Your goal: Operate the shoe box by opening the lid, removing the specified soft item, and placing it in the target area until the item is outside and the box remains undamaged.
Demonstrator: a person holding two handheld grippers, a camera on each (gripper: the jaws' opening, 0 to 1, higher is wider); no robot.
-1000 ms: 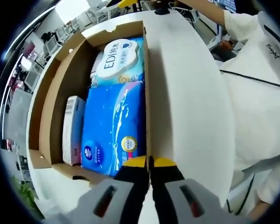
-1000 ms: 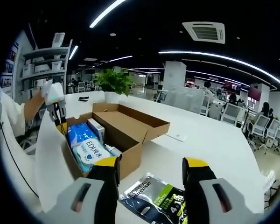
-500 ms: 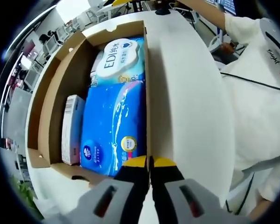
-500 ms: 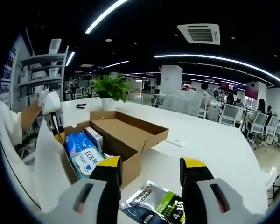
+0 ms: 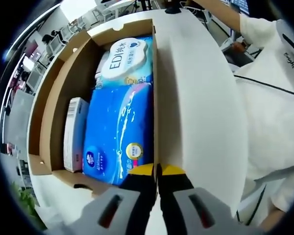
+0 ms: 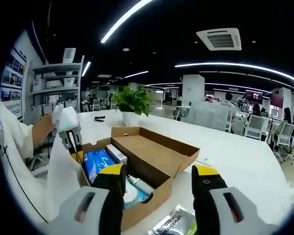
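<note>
Open shoe box (image 6: 147,164) on our white tabletop (image 6: 235,161), open-plan office behind.
Left gripper (image 5: 157,169) pinches the box's wall; right gripper (image 6: 158,172) spread, holding nothing; potted plant (image 6: 133,104) beyond.

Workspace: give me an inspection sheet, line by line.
Surface: white table, bare around the box.
Job's things: brown cardboard shoe box, lid open; inside, blue soft pack, white EDI wipes pack, small white carton.
Clutter: dark green-labelled pouch in front of the box.
Grippers: left gripper shut on the box's near wall; right gripper open, holding nothing.
Cables: thin black line across a white sleeve.
Surroundings: open office, potted plant, shelving, ceiling lights.
</note>
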